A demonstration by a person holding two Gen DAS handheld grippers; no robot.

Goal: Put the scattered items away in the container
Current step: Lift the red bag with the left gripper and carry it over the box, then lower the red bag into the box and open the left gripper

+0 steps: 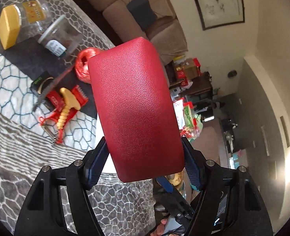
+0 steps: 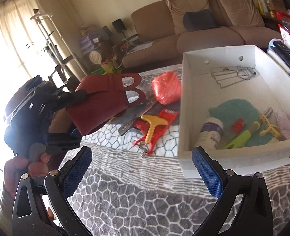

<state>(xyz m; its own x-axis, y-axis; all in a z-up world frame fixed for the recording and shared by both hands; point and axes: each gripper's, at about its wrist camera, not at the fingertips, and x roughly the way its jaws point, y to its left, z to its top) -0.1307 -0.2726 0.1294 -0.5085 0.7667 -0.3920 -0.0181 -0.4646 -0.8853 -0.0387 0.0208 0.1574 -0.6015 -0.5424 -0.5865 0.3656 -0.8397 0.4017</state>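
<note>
- Patterned grey-and-white cloth [image 2: 137,196] covers the table, with a tan sofa [image 2: 213,29] against the wall behind it and bright curtained windows off to the left.
- Far left in the right wrist view, the left gripper [image 2: 77,116] is up off the cloth, and its blue pads are pinching a red pouch [image 2: 103,106] by its lower end; the pouch hangs tilted in the air, two looped handles pointing toward the middle of the table.
- From the left wrist view that same red pouch [image 1: 137,108] fills the centre, squeezed between both fingers [image 1: 94,165] of the left gripper [image 1: 145,167], its far end sticking out over the table.
- Left wrist view alone shows a clear jar with a yellow lid [image 1: 9,27] lying on its side and a clear tub [image 1: 60,35] beside it.
- Centre of the table: a red string ball [image 2: 167,90], a serrated blade [image 2: 133,122], and a yellow-handled corkscrew [image 2: 150,129] lying across red plastic tools.
- Right gripper [image 2: 143,171] sits low over the cloth, fingers spread wide, nothing between them.
- Right of centre, only the right wrist view shows the white box [image 2: 181,108], just beside the right-hand pad, holding a wire rack [image 2: 233,76], a teal cloth [image 2: 235,108], a bottle [image 2: 209,133] and small tools.
</note>
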